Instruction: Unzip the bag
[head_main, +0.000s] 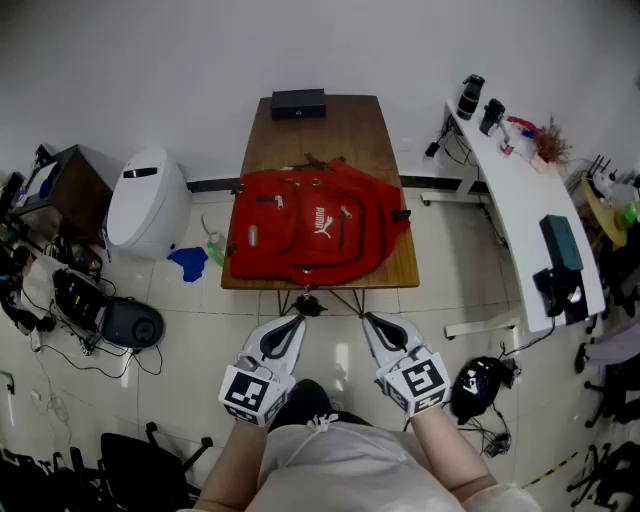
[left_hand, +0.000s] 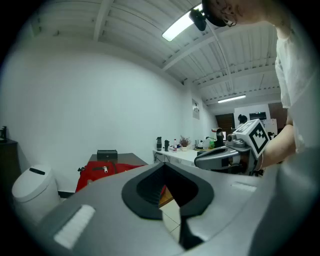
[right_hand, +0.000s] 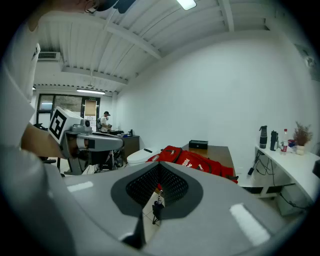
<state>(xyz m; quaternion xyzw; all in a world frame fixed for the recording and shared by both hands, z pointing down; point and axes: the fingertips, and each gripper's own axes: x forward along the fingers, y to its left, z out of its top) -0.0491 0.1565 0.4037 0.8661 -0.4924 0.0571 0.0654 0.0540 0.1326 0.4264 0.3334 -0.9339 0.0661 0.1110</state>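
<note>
As the red fabric backpack (head_main: 310, 228) lies flat across the brown wooden table (head_main: 330, 120), it sits well ahead of both grippers, untouched. L gripper (head_main: 298, 319) & R gripper (head_main: 370, 319) hang side by side short of the table's near edge, low by the person's body. Each has its jaws pressed together w/ nothing pinched. Small black box (head_main: 298, 103) at table's far end; white rounded bin (head_main: 147, 200) on floor to the left.

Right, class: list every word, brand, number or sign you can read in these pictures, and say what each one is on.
"PUMA": white print on the red backpack, lying sideways in the head view.
Bottles on the white desk: any labels are too small to read.
Black box on the table: no print can be made out.
</note>
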